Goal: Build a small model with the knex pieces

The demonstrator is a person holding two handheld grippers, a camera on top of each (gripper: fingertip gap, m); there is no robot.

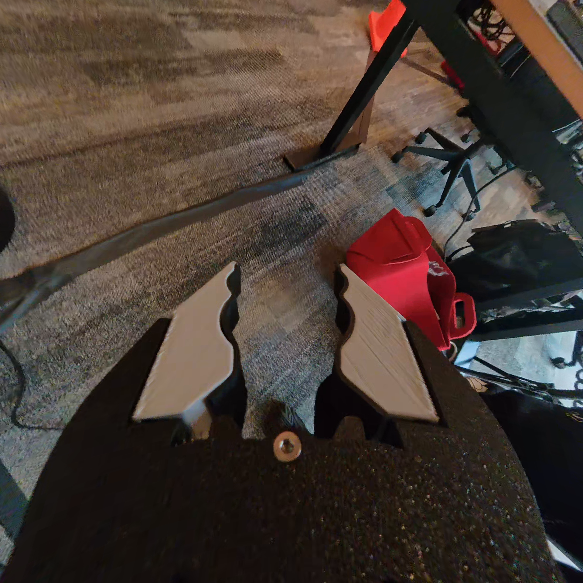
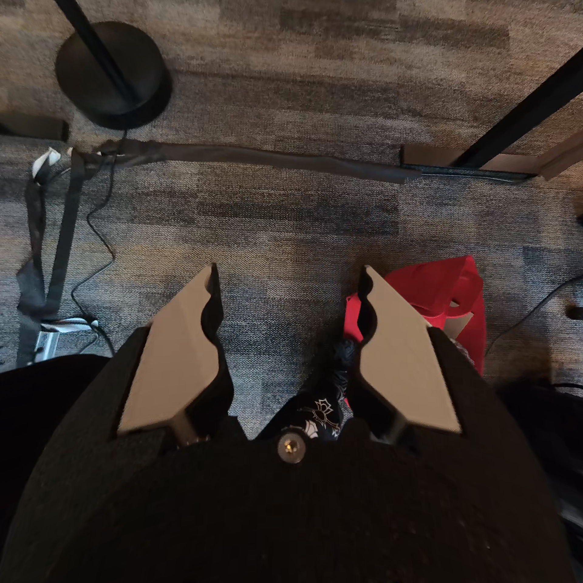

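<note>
Tools, left & right, both wide, empty, nr red felt bag on carpet.

Two hand-held grippers of matching build

Each black, speckled body, the left gripper and the right gripper, is fitted with two pale grey wedge fingers with scalloped black inner edges; a silver screw is set at the centre.

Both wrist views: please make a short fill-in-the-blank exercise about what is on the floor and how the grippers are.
1. Both the left gripper and the right gripper are ____.
2. The felt bag on the carpet is ____ in colour.
3. The lamp base is round and ____.

Missing words: open; red; black
</note>
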